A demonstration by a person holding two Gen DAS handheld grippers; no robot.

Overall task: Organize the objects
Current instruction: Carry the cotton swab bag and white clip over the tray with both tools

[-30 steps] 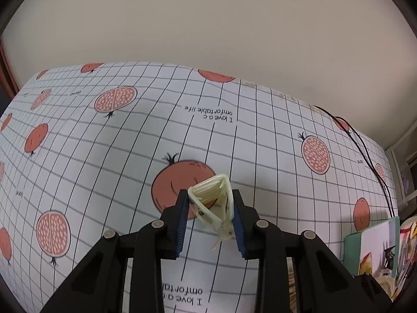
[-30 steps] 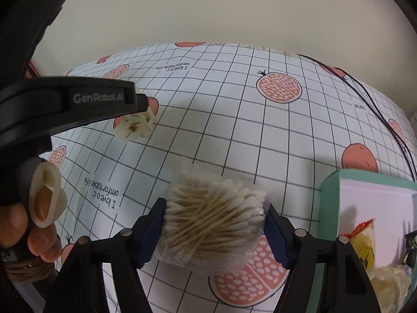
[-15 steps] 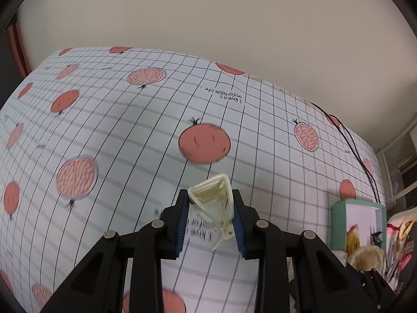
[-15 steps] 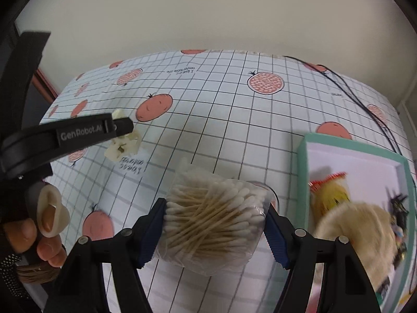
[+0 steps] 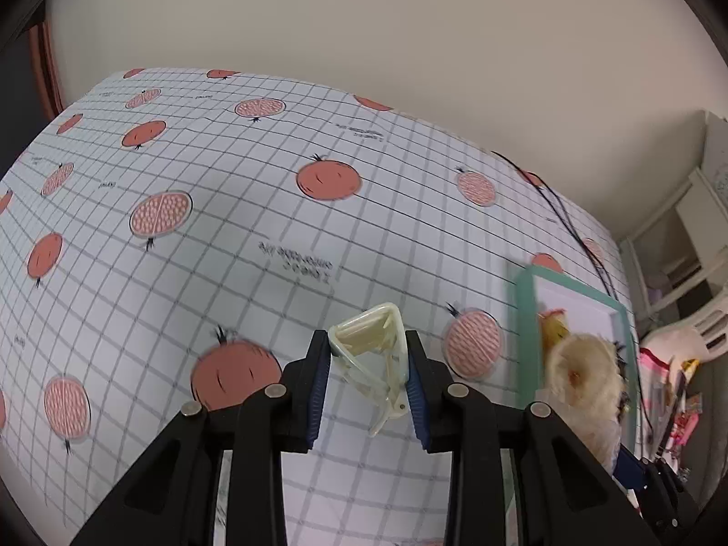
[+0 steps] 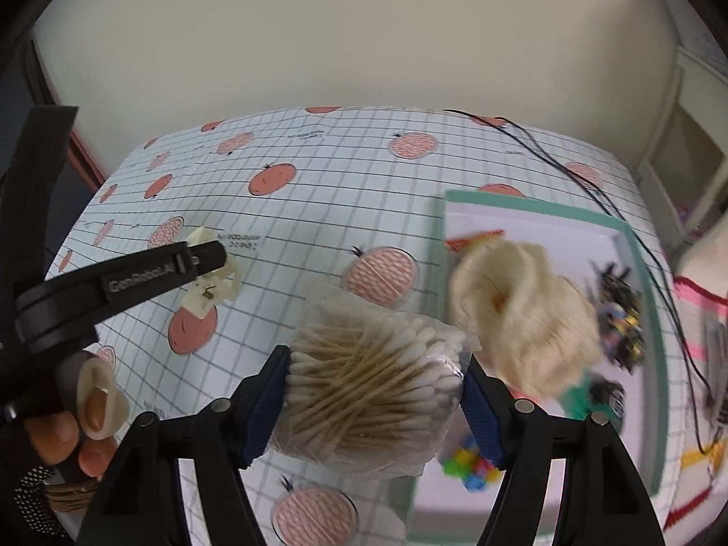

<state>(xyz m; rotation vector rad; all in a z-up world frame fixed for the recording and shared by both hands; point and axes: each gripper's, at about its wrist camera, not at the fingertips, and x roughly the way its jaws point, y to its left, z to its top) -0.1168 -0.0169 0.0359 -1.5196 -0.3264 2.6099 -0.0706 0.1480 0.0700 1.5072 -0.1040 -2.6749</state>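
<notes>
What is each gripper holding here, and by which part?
The left gripper pinches a cream claw hair clip across its two sides. The right gripper squeezes a clear bag of cotton swabs at its opposite ends, above the table.

Translucent plastic hair clip, wooden-stemmed cotton swabs in crinkly film, fluffy scrunchie.

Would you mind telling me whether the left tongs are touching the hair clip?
Touching: the left wrist view shows both blue pads of the left tongs pressed against the hair clip.
</notes>
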